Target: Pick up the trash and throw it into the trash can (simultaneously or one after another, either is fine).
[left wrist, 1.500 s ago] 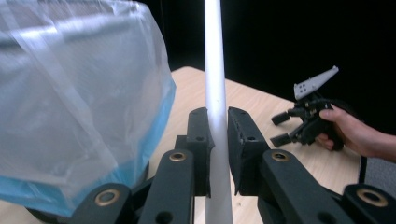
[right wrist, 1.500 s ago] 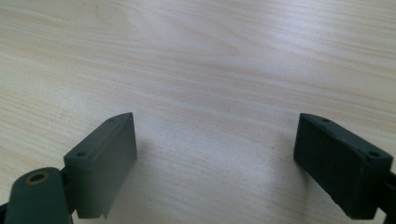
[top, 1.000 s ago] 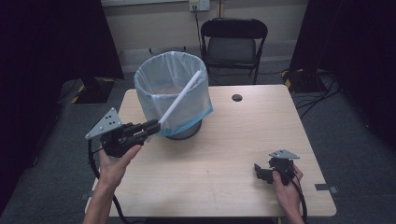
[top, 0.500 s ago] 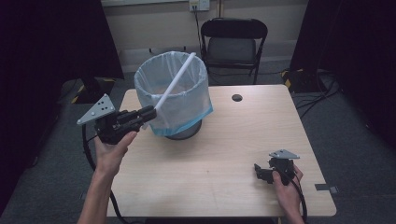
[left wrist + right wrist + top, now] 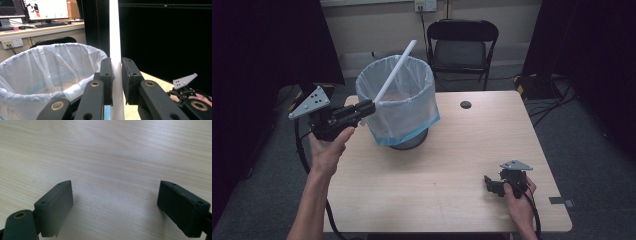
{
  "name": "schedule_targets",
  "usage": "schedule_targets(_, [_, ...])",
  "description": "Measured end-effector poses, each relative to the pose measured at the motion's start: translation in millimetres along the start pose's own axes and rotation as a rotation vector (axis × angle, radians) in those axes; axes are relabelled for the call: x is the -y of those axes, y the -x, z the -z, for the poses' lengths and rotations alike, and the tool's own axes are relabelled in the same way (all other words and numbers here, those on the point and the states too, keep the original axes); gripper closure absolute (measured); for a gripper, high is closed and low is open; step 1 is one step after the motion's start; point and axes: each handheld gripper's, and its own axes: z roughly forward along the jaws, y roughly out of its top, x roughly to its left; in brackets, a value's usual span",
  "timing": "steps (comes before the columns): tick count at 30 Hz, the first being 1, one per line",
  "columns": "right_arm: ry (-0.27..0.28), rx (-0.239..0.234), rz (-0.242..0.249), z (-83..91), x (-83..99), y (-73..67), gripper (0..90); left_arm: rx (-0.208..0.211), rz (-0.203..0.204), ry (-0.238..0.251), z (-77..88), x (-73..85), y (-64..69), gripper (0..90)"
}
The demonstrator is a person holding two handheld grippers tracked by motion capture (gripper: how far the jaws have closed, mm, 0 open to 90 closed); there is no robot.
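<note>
A long white tube [image 5: 393, 71] slants up and to the right across the mouth of a bin [image 5: 398, 102] lined with a pale blue bag. My left gripper [image 5: 368, 106] is shut on the tube's lower end, just left of the bin's rim. In the left gripper view the tube [image 5: 114, 37] runs straight up between the two black pads [image 5: 106, 77], with the lined bin [image 5: 47, 70] at the left. My right gripper [image 5: 488, 184] rests on the table [image 5: 447, 150] near its front right corner. Its jaws stand open over bare wood in the right gripper view [image 5: 115, 207].
A black folding chair [image 5: 462, 50] stands behind the table. A small dark round hole [image 5: 466, 105] sits in the tabletop right of the bin. Cables lie on the floor at the right. Monitors and a desk [image 5: 37, 15] show far off in the left gripper view.
My left hand has risen and drawn back to the left with the tube in its grip. The tube now stands steeper over the bin. The right gripper has stayed put.
</note>
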Motion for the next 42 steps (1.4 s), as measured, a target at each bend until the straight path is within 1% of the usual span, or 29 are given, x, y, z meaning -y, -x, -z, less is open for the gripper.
schedule_targets(3, [0.000,0.000,0.000,0.0,0.0,0.0,12.4,-0.008,0.002,0.006,-2.5,-5.4,-4.8,80.1])
schedule_targets(6, [0.000,0.000,0.000,0.0,0.0,0.0,12.4,-0.005,-0.005,0.019,-6.4,-13.3,-10.7,80.1])
schedule_targets(7, [0.000,0.000,0.000,0.0,0.0,0.0,12.4,-0.005,-0.005,0.019,-6.4,-13.3,-10.7,80.1])
schedule_targets(10, [0.000,0.000,0.000,0.0,0.0,0.0,12.4,-0.006,-0.003,0.023,-10.8,-19.9,-16.5,80.1])
schedule_targets(14, [0.000,0.000,0.000,0.0,0.0,0.0,12.4,-0.010,0.007,0.028,-15.3,-25.8,-21.2,80.1])
schedule_targets(16, [0.000,0.000,0.000,0.0,0.0,0.0,12.4,-0.010,0.003,0.026,-16.3,-27.3,-22.7,80.1])
schedule_targets(18, [0.000,0.000,0.000,0.0,0.0,0.0,12.4,-0.012,0.012,0.032,-18.3,-29.5,-25.3,80.2])
schedule_targets(19, [0.000,0.000,0.000,0.0,0.0,0.0,12.4,-0.009,0.023,0.046,-20.8,-31.9,-29.0,80.1])
schedule_targets(21, [0.000,0.000,0.000,0.0,0.0,0.0,12.4,-0.013,0.012,0.045,-24.5,-35.1,-31.8,80.2])
schedule_targets(24, [0.000,0.000,0.000,0.0,0.0,0.0,12.4,-0.018,0.009,0.037,-31.4,-38.7,-36.0,80.2])
schedule_targets(25, [0.000,0.000,0.000,0.0,0.0,0.0,12.4,-0.018,0.009,0.037,-31.4,-38.7,-36.0,80.2])
schedule_targets(28, [0.000,0.000,0.000,0.0,0.0,0.0,12.4,-0.015,0.012,0.036,-38.9,-40.6,-44.9,80.2])
schedule_targets(30, [0.000,0.000,0.000,0.0,0.0,0.0,12.4,-0.029,0.010,0.039,-41.9,-40.4,-49.4,80.2])
schedule_targets(31, [0.000,0.000,0.000,0.0,0.0,0.0,12.4,-0.029,0.010,0.039,-41.9,-40.4,-49.4,80.2])
schedule_targets(33, [0.000,0.000,0.000,0.0,0.0,0.0,12.4,-0.043,0.022,0.031,-44.9,-39.2,-56.4,80.2])
schedule_targets(34, [0.000,0.000,0.000,0.0,0.0,0.0,12.4,-0.043,0.032,0.035,-45.5,-38.4,-58.4,80.2])
schedule_targets(35, [0.000,0.000,0.000,0.0,0.0,0.0,12.4,-0.048,0.031,0.033,-46.2,-37.9,-60.7,80.2])
schedule_targets(39, [0.000,0.000,0.000,0.0,0.0,0.0,12.4,-0.052,0.042,0.027,-49.5,-35.9,-66.7,80.1])
schedule_targets(41, [0.000,0.000,0.000,0.0,0.0,0.0,12.4,-0.054,0.040,0.016,-51.2,-34.5,-70.5,80.1])
schedule_targets(42, [0.000,0.000,0.000,0.0,0.0,0.0,12.4,-0.049,0.050,0.023,-52.5,-33.6,-71.9,80.1])
